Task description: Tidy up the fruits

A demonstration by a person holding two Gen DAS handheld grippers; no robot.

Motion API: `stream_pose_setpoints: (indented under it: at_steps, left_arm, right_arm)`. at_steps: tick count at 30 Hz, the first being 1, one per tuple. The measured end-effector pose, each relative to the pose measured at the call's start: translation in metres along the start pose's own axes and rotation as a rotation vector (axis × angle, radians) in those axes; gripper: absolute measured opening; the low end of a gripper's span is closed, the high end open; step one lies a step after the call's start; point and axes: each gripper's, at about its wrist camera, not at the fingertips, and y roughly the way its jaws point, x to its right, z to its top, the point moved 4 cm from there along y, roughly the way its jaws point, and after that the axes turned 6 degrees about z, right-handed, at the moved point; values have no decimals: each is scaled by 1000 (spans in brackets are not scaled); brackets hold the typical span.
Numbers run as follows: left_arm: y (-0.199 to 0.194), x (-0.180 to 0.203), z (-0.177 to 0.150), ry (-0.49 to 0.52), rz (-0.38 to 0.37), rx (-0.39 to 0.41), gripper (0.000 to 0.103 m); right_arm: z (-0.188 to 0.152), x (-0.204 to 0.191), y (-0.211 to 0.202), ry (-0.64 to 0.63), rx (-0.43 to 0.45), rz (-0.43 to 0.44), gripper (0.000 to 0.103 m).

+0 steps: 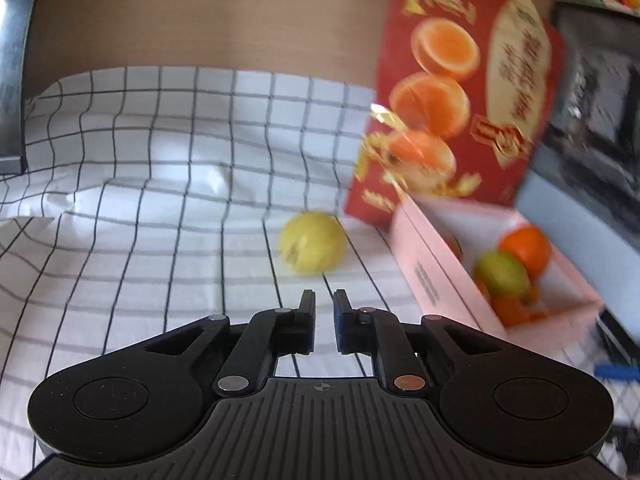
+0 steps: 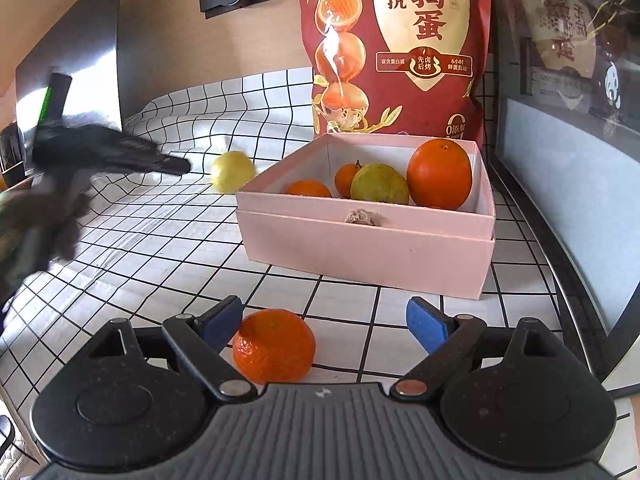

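While the right gripper [image 2: 324,322] waited with its blue pads spread wide, a small mandarin [image 2: 274,346] lay on the checked cloth [image 2: 160,240] between its jaws, close against the left pad and clear of the right one, not yet pinched. Ahead of that claw and a little to its right stood the pink box [image 2: 368,240], already holding a large orange [image 2: 439,173], a green-yellow fruit [image 2: 379,184] and two smaller mandarins. Behind the box leaned a red snack bag [image 2: 400,40].

Off to the far left of the right claw, blurred, the left gripper [image 1: 324,306] had its black jaws drawn nearly together with nothing between them. Just ahead of it, slightly to its left, a yellow lemon [image 1: 313,242] sat loose on the cloth, apart from its fingertips, with the box beyond on its right.

To my eye the sorting was partway done: two fruits were still outside. The right claw's next move seemed to call for centring on the mandarin and closing gently. The left one would need to open again before reaching the lemon.
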Motion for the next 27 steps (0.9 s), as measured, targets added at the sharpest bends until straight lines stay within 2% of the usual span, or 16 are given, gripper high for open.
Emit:
stream_pose_setpoints:
  at_steps: [3, 7, 10, 11, 14, 16, 18, 21, 22, 25, 27]
  left_arm:
    - [1, 3, -6, -22, -19, -14, 12]
    - [5, 1, -8, -85, -48, 21, 13]
    - [12, -12, 3, -181, -84, 26, 14]
    - [15, -16, 8, -211, -92, 22, 17]
    - [29, -13, 28, -247, -121, 6, 20]
    - [39, 1, 38, -224, -159, -28, 20]
    - [47, 23, 42, -146, -198, -70, 20]
    - [49, 51, 35, -26, -196, -90, 21]
    - [49, 58, 31, 16, -168, -86, 22]
    - [52, 70, 23, 142, -11, -66, 24]
    - [53, 70, 23, 168, 47, -41, 31]
  right_arm:
    - [0, 0, 0, 6, -1, -5, 91]
    - [0, 1, -2, 9, 7, -14, 91]
    - [0, 2, 0, 11, -6, -1, 92]
    - [0, 2, 0, 14, -10, 3, 92]
    - [0, 3, 0, 25, -9, 6, 92]
    - [0, 3, 0, 28, -10, 7, 92]
    - [0, 3, 0, 28, -8, 4, 92]
    - [0, 3, -1, 28, -1, -2, 92]
    - [-1, 3, -1, 28, 1, -4, 92]
    - [-1, 3, -1, 30, 1, -1, 92]
    - [-1, 4, 0, 33, -2, 4, 92]
